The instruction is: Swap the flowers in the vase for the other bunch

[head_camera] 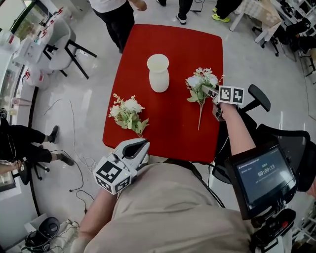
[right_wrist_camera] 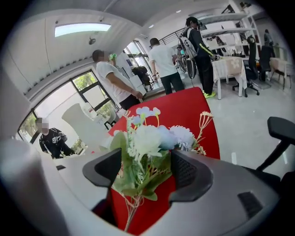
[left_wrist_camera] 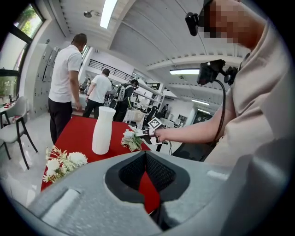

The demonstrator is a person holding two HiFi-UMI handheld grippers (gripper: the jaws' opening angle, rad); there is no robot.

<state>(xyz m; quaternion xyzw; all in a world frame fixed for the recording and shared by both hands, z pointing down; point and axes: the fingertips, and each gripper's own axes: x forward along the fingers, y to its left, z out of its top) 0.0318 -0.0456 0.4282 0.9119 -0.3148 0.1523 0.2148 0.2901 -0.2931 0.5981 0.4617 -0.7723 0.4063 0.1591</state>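
- Pale glossy floor [head_camera: 84, 108] fills the room around the work surface. People [head_camera: 116, 15] stand along the top edge of the head view, a white chair [head_camera: 57, 42] sits at upper left, and a black office chair [head_camera: 276, 133] is at the right.
- At the middle of the frame is the table [head_camera: 173, 44], covered in plain red and bare except for the task's three things.
- The white vase [head_camera: 158, 73] stands upright in the table's upper middle. Its mouth looks empty, so the removal half of the swap seems done.
- The left-hand bunch [head_camera: 127, 113] lies flat toward the table's lower left, well apart from the vase and untouched.
- The right-hand bunch [head_camera: 201, 86] lies by the table's right edge, with its blooms toward the top of the frame and its stem running down.
- The right gripper [head_camera: 213, 93] is at that bunch. Its own view shows the jaws spread, with leaves and blooms [right_wrist_camera: 147, 143] between them and the pads not yet pressing.
- This looks like the pick-up step. The next move calls for closing on the stems rather than the soft heads, then lifting and turning the stem downward over the vase mouth.
- The left gripper [head_camera: 140, 144] hangs at the lower left, near the table's bottom edge, clenched on nothing. It could steady the vase.
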